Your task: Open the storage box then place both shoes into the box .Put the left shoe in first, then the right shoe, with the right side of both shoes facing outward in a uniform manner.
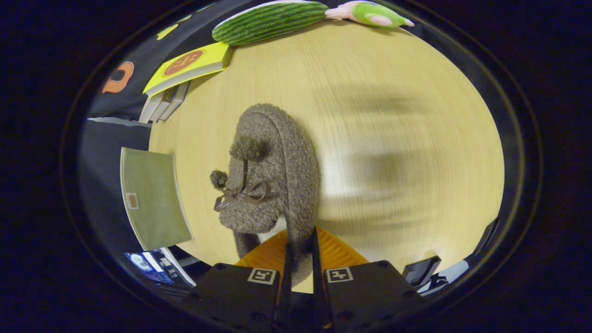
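Gripper view puts the fuzzy brown slipper (277, 175) right in front of you, its heel rim pinched between your gripper (300, 259) fingers, which are drawn nearly together on that thin edge. It appears to hang above the wooden table (393, 92), toe pointing away, pompom bow facing up. Your main risk is the slipper swinging or slipping free: you hold only a narrow strip of soft fabric, and the blur on the table suggests quick motion. It could also twist in the grip, so the wrong side might face outward in the box. Off to one side, the green panel (152, 199) may be the storage box, though you cannot be sure.
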`<move>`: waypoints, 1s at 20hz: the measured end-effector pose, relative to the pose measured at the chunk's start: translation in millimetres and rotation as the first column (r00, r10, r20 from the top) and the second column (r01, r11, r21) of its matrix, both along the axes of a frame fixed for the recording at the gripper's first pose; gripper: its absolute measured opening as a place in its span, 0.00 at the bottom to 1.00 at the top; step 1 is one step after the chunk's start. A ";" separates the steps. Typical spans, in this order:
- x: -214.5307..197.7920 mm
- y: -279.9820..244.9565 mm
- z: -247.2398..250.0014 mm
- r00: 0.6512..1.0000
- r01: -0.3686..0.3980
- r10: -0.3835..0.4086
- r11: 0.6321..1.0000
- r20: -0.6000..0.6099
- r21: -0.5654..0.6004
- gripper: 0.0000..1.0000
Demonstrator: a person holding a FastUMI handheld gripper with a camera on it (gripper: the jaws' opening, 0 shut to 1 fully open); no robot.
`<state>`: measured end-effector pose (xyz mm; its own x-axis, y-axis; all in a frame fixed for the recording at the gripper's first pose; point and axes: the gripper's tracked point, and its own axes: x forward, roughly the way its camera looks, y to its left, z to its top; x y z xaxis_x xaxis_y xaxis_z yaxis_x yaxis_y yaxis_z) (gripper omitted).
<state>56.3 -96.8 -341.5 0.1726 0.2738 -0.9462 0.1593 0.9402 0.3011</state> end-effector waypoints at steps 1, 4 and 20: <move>-1.0 -0.1 1.3 1.000 0.007 -0.007 1.000 0.001 -0.007 0.18; -7.9 15.2 9.9 0.999 0.040 -0.040 0.998 -0.017 0.046 0.06; -11.4 231.7 211.3 0.986 -0.091 0.066 0.984 0.156 0.156 0.06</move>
<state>45.0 134.9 -130.2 0.2808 0.4393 -0.8533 0.0286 0.8848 0.4650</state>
